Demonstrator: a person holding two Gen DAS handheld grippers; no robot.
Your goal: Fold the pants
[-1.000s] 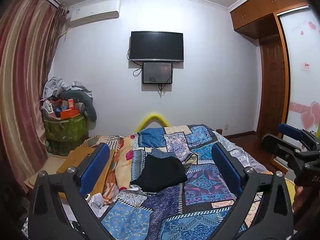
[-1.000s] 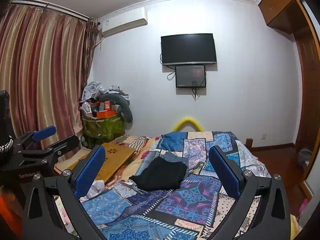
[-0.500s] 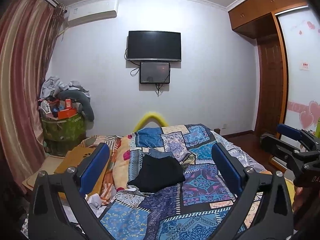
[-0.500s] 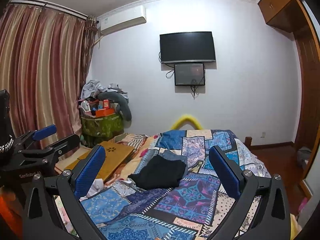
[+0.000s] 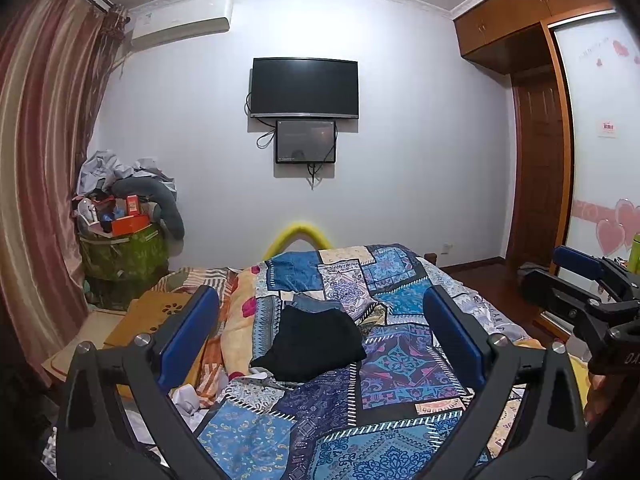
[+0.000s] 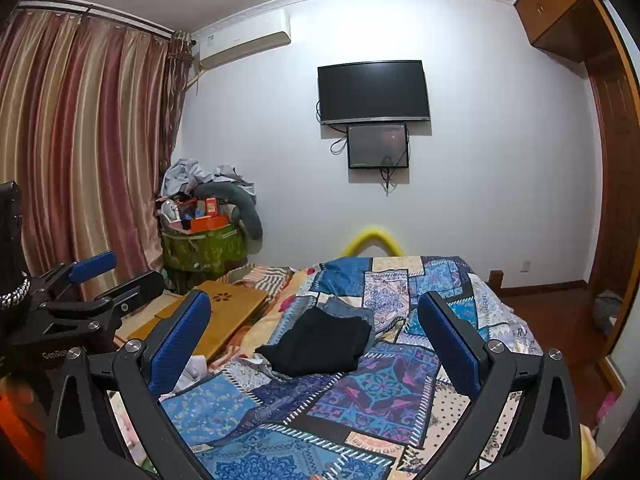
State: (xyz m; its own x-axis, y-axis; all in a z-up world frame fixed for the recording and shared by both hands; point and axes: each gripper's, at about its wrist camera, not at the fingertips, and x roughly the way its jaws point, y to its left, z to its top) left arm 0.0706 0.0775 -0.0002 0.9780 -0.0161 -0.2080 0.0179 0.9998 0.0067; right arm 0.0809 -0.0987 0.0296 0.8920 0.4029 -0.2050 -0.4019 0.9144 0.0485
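Folded black pants (image 5: 314,344) (image 6: 320,342) lie on the patchwork bedspread (image 5: 400,364) (image 6: 384,384), on top of a folded blue-grey garment (image 5: 310,303) (image 6: 347,308). My left gripper (image 5: 320,332) is open, held well back from the pants with nothing between its blue pads. Likewise my right gripper (image 6: 314,330) is open and empty, high above the near part of the bed. Each gripper shows at the edge of the other's view, the right gripper (image 5: 588,280) at the right and the left gripper (image 6: 96,276) at the left.
A wooden lap desk (image 6: 224,312) lies at the bed's left side. A green bin (image 5: 124,256) piled with clutter stands by the curtain (image 6: 80,152). A TV (image 5: 304,88) hangs on the far wall. A wooden wardrobe (image 5: 536,184) and floor are to the right.
Both views have tilted slightly upward, so the room contents sit a little lower and shifted left. The pants have not moved and both grippers stay open.
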